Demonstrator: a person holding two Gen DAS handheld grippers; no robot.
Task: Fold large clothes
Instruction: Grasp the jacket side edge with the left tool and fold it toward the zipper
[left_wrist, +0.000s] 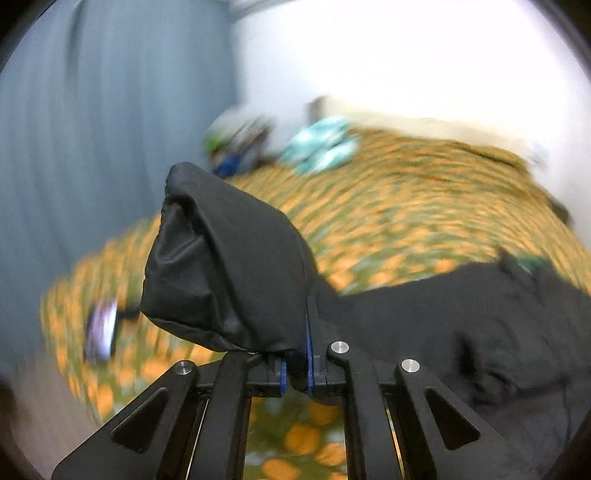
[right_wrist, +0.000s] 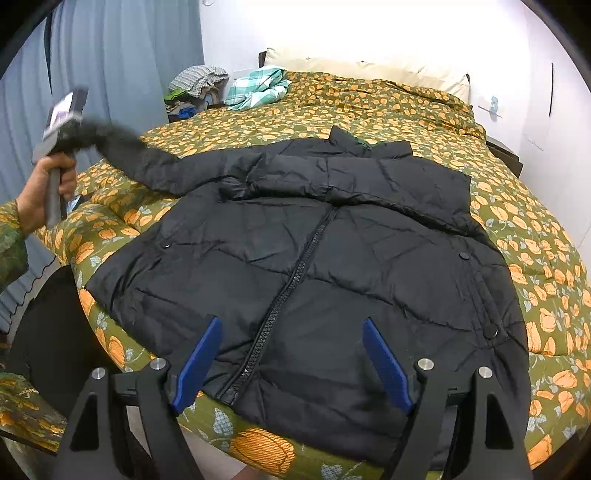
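Note:
A black puffer jacket (right_wrist: 332, 240) lies front up and zipped on the bed, collar away from me. Its left sleeve (right_wrist: 155, 162) is lifted off the cover toward the left. My left gripper (right_wrist: 66, 110), held in a person's hand (right_wrist: 55, 173), is shut on that sleeve's end. In the left wrist view the cuff (left_wrist: 229, 258) bulges out over the closed left gripper (left_wrist: 309, 325), and the jacket body (left_wrist: 461, 314) trails off to the right. My right gripper (right_wrist: 291, 320) hangs open just above the jacket's hem by the zip, with nothing between its blue pads (right_wrist: 199, 358).
The bed has a green cover with orange flowers (right_wrist: 406, 110) and cream pillows (right_wrist: 369, 70) at the head. A teal checked cloth (right_wrist: 258, 88) lies at the far left corner, beside a pile of clothes (right_wrist: 195, 85). Grey curtains (right_wrist: 110, 55) hang on the left. A dark object (right_wrist: 48, 332) stands beside the bed's near-left edge.

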